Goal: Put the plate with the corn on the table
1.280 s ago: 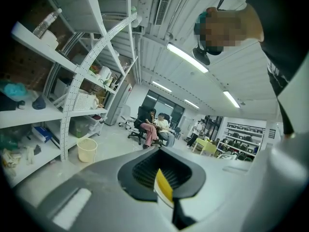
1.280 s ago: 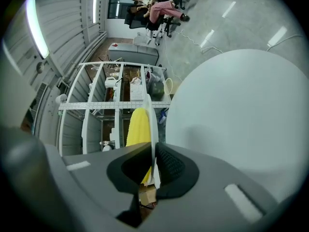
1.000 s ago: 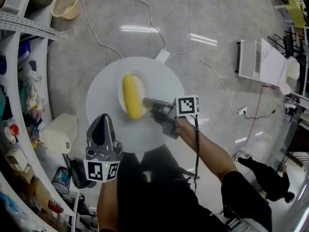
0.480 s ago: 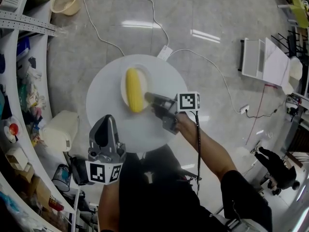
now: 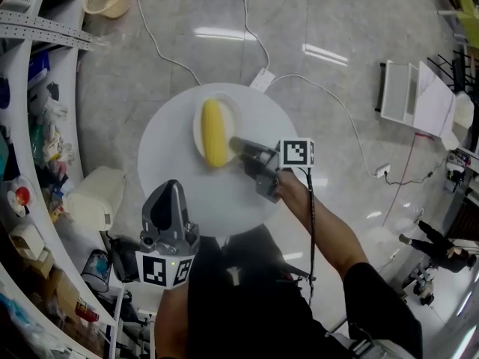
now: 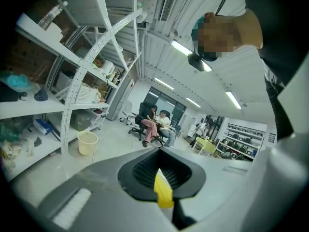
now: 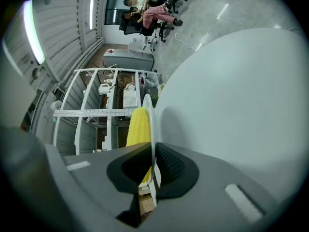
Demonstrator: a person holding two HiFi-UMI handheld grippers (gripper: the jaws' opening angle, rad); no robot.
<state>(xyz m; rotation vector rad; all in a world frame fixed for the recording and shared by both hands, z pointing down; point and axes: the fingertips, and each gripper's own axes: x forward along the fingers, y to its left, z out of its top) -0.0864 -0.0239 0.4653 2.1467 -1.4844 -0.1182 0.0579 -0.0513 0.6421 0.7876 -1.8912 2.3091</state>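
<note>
Right gripper point(image 5: 235, 146) clamping rim of round white plate point(image 5: 231, 117), yellow corn cob point(image 5: 214, 133) aboard, over round white table point(image 5: 179, 182), left gripper point(image 5: 168, 193) jaws together, empty

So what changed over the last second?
The right gripper, still shut on the rim of the plate, carried the plate and corn slightly lower and farther in over the round table. The left gripper stayed put, shut.
</note>
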